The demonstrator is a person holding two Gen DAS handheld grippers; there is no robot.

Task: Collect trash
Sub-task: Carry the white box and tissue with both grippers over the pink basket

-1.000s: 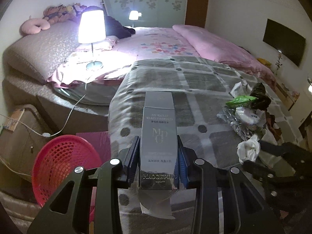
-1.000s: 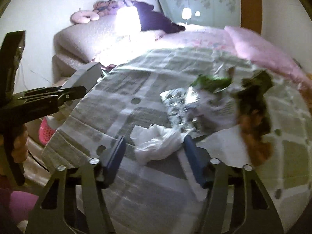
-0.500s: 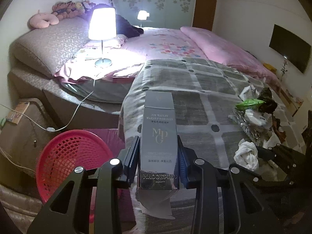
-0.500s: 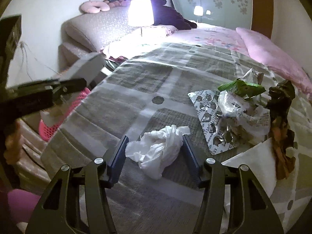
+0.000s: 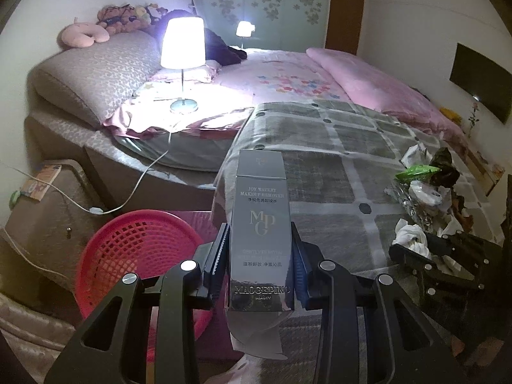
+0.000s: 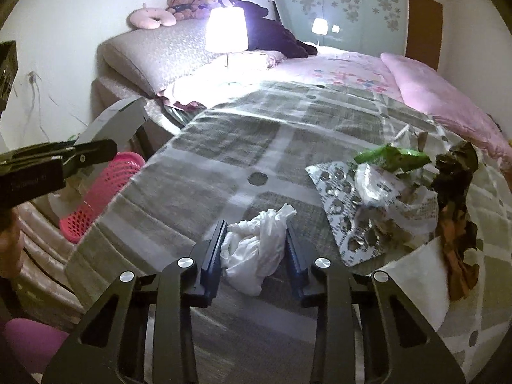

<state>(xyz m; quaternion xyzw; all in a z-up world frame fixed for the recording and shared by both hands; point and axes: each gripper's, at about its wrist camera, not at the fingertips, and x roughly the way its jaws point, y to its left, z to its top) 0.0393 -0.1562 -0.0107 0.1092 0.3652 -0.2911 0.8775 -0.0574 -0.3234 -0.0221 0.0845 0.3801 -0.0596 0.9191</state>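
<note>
My left gripper (image 5: 260, 249) is shut on a tall grey makeup-remover box (image 5: 260, 204), held upright over the bed's edge, just right of a red mesh basket (image 5: 128, 256) on the floor. In the right wrist view a crumpled white tissue (image 6: 256, 249) lies on the grey checked blanket (image 6: 224, 147). My right gripper (image 6: 254, 240) has its jaws closing, and both blue pads touch the tissue's sides. The same tissue (image 5: 411, 235) shows in the left wrist view at the right gripper's tips. The basket (image 6: 96, 198) sits below the bed's left edge.
A trash pile lies right of the tissue: a foil blister sheet (image 6: 345, 204), a green wrapper (image 6: 393, 156), a clear plastic bag (image 6: 384, 188) and dark brown paper (image 6: 457, 198). A lit lamp (image 5: 182, 44) stands on the bed's far left. A pink quilt (image 5: 384, 83) covers the back.
My right gripper's jaws have narrowed from well apart to against the tissue. My left gripper with the box has shifted left, and more of the red basket shows.
</note>
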